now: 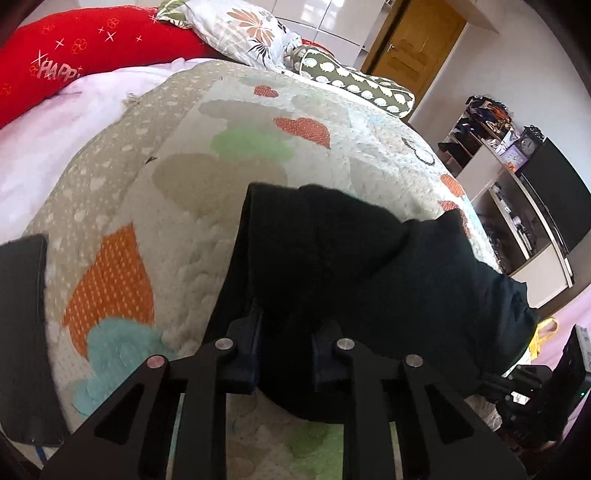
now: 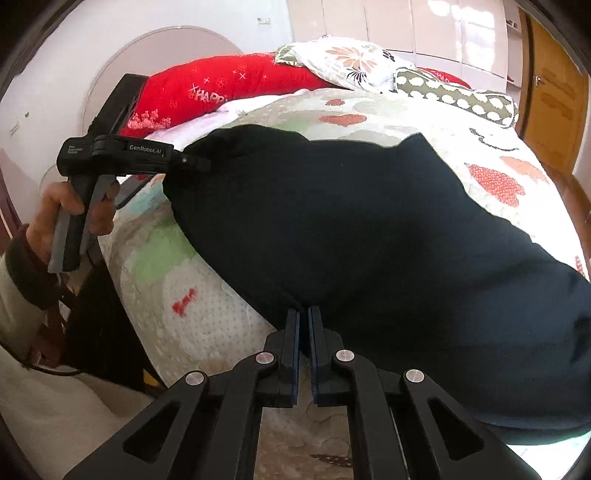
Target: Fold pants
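Note:
Black pants (image 2: 369, 240) lie bunched across a quilted bedspread (image 2: 491, 147) with heart patches. In the right wrist view my right gripper (image 2: 303, 321) is shut on the near edge of the pants, its pads pinching a thin fold of fabric. The left gripper (image 2: 194, 161) shows at the left of that view, held by a person's hand (image 2: 70, 210) and clamped on the far left corner of the pants. In the left wrist view my left gripper (image 1: 287, 332) has a thick bundle of the black pants (image 1: 369, 277) between its fingers, and the pads press on it.
A red pillow (image 1: 74, 48), a floral pillow (image 1: 251, 33) and a green dotted bolster (image 1: 362, 88) lie at the head of the bed. A wooden door (image 1: 413, 44) and a shelf unit with a clock (image 1: 517, 155) stand to the right. A black slab (image 1: 22, 332) sits at the bed's left edge.

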`<state>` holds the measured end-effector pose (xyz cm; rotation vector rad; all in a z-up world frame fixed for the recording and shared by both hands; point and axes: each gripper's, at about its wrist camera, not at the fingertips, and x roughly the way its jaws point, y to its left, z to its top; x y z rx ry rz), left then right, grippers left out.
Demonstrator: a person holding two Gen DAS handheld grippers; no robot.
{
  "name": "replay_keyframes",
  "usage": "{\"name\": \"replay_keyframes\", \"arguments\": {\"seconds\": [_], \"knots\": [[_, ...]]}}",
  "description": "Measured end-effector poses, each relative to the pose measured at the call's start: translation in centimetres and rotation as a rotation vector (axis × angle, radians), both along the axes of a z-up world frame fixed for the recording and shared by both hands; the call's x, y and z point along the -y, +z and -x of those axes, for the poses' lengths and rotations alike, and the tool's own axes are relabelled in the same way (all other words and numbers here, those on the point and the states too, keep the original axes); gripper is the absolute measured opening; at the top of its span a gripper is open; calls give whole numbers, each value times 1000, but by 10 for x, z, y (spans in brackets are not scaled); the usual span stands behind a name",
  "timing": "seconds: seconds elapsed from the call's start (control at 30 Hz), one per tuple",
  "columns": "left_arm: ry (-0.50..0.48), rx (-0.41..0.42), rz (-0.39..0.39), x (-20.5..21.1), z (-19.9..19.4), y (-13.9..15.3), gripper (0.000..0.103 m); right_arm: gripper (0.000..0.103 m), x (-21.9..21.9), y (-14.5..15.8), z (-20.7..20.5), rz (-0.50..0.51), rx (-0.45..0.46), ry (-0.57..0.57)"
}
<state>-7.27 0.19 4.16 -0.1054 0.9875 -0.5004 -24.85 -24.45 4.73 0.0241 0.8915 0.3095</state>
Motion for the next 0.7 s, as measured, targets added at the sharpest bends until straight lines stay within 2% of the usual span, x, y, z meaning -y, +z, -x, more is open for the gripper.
{"name": "replay_keyframes", "arguments": {"seconds": [0.03,0.07,0.1,0.13,0.17,0.23,0.33,0.53,0.57,0.6,0.63,0.67,0.7], "knots": [[9,9,-1,-2,1,2,32,12,5,5,-1,-16,-4,-1],[17,10,-4,-4,1,5,38,24,11,12,-2,-34,-2,-1],[33,14,-16,-7,1,9,53,31,19,24,-4,-57,19,-5],[57,33,-25,-12,0,15,59,43,24,33,-7,-65,45,-16],[77,55,-22,-18,0,21,61,54,29,41,-11,-66,71,-30],[108,85,6,-27,-5,32,73,63,39,54,-28,-48,122,-67],[107,87,28,-23,-19,38,82,64,53,59,-68,-41,156,-131],[17,22,-5,16,-52,21,82,64,65,33,-162,-35,79,-192],[18,13,-7,20,-57,17,82,59,65,25,-172,-28,54,-191],[23,-3,-3,23,-63,13,82,47,65,16,-181,-27,22,-185],[20,-17,8,25,-66,9,75,3,64,7,-188,-33,-21,-168],[15,-24,18,26,-68,7,64,6,63,1,-190,-30,-41,-159],[3,-41,19,28,-70,4,33,6,63,1,-188,-23,-30,-154]]}}
